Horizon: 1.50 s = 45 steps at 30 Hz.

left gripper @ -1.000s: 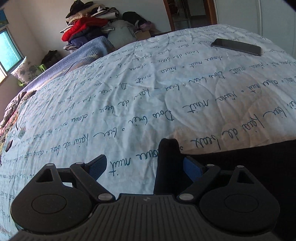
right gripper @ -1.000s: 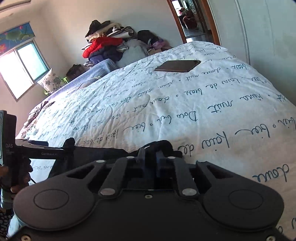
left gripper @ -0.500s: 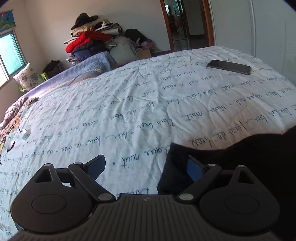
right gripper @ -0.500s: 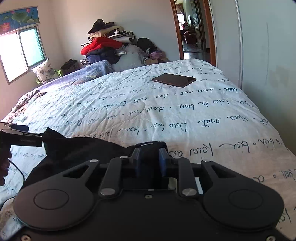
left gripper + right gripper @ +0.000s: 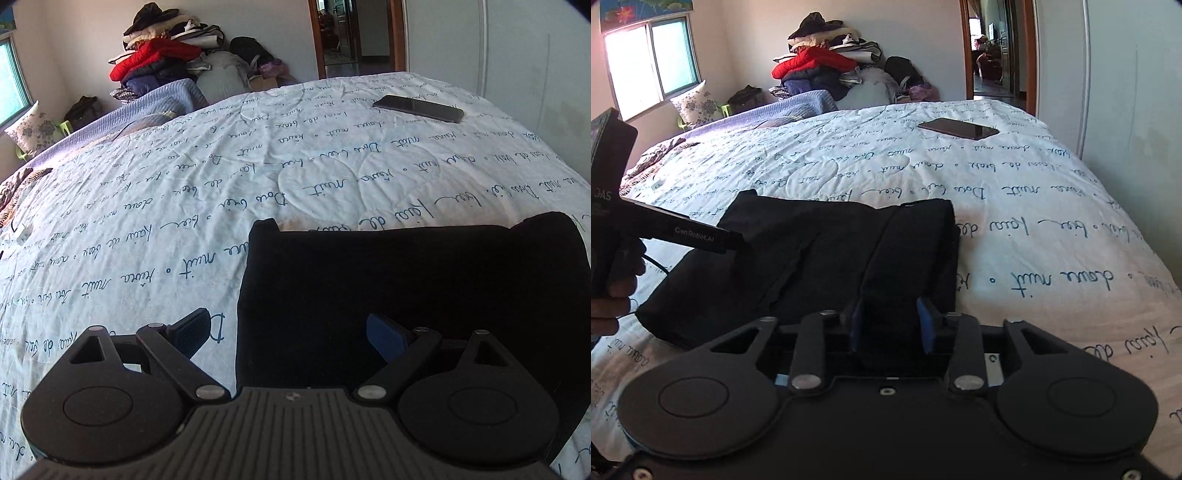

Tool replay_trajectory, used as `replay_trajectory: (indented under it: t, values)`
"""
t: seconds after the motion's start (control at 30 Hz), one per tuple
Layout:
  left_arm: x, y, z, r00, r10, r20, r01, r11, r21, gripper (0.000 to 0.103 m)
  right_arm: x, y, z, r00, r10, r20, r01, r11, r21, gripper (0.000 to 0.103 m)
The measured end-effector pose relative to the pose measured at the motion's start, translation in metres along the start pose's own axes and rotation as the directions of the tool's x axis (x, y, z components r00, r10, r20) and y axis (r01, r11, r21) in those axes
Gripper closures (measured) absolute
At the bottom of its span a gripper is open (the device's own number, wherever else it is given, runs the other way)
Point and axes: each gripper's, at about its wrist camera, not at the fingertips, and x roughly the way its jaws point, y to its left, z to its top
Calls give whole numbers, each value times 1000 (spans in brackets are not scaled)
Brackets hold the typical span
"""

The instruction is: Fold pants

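Clearly, the black pants [image 5: 827, 258] are seen lying folded into a broad rectangle on the near part of the bed's white quilt [image 5: 1034, 206], which is printed with blue handwriting. The left gripper [image 5: 288, 334] is held with its jaws spread wide and released; one blue pad is seen over bare quilt and the other over the dark cloth, with the pants' left edge between them, and nothing is pinched. The right gripper [image 5: 891, 326] is held above the near right part of the pants, its jaws narrow and closing, with dark fabric seen between the blue pads; the pads are not seen to press on it. In the right wrist view, the left gripper's body is seen at the pants' far left corner, carried by a hand [image 5: 613, 291] at the frame's edge. A dark phone [image 5: 958, 128] is seen lying well apart on the far side of the quilt. A heap of clothes [image 5: 820, 70] is seen piled against the far wall, beside a window [image 5: 650, 62].
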Motion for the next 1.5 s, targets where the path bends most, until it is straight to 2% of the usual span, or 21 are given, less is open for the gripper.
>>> replay_trajectory:
  t: [0.1,0.2,0.3,0.4,0.47,0.5,0.53,0.57,0.63,0.67,0.7,0.77,0.83,0.87,0.93,0.97,1.07,1.17,1.23,1.33,1.5]
  values:
    - [1,0,1,1000,3,-5,-3,1000,-12,10,-4,-7,1,1000,-4,15,4,1000,29,90]
    - [1,-1,0,1000,6,-3,-6,1000,-14,10,-4,-8,0,1000,-23,16,23,999,25,94]
    - [2,-4,-1,1000,13,6,-13,1000,-12,9,4,-4,-4,995,-99,0,99,995,-27,103]
    - [3,-5,-3,1000,20,9,-20,1000,-7,9,4,1,-3,993,-122,0,121,992,-45,103]
    - [3,-5,-3,1000,27,14,-27,1000,-7,9,-4,7,1,974,-221,44,223,973,-58,102]
    - [3,-5,-3,1000,28,15,-28,1000,-10,9,-10,10,3,965,-251,75,256,964,-75,98]
    - [4,-5,-3,1000,28,14,-27,1000,-13,9,-17,15,6,968,-230,96,238,968,-79,95]
    - [5,-5,-3,1000,28,13,-28,1000,-15,9,-21,19,8,979,-177,103,185,979,-82,95]
    - [5,-6,-2,999,30,13,-30,999,-18,9,-19,31,9,995,-67,73,74,992,-102,95]
    - [5,-6,-2,999,29,13,-29,999,-20,9,-14,36,7,998,-37,46,43,992,-121,95]
    - [5,-6,-2,1000,27,12,-27,999,-24,10,-8,38,3,999,-32,18,35,990,-137,95]
    - [3,-4,-3,1000,17,9,-17,999,-36,10,3,38,-7,996,-88,-11,85,981,-173,95]
    - [1,-3,-4,1000,10,8,-10,999,-38,10,3,31,-8,996,-90,-7,88,988,-131,92]
    - [0,-3,-4,1000,11,10,-11,999,-36,10,-1,30,-6,994,-109,-1,108,989,-105,92]
    - [-1,-2,-4,1000,16,12,-16,999,-34,10,-9,37,-4,984,-171,39,175,977,-123,91]
    - [-2,-2,-4,1000,16,10,-15,999,-40,10,-14,40,-3,987,-153,54,158,981,-112,91]
    - [-3,0,-4,1000,6,1,-6,998,-64,10,-17,51,-3,998,-39,50,43,995,-93,91]
    - [-8,-2,-6,1000,-5,0,5,998,-64,10,-2,63,-10,998,-68,8,69,986,-154,91]
    - [-13,-3,-8,1000,-2,8,3,999,-52,10,3,57,-13,998,-61,-5,60,988,-142,93]
    - [-18,-4,-10,1000,-3,14,4,999,-42,10,3,51,-15,999,-51,-5,50,992,-114,96]
    - [-22,-1,-12,1000,-1,13,2,999,-51,10,4,58,-19,996,-88,-3,86,983,-161,98]
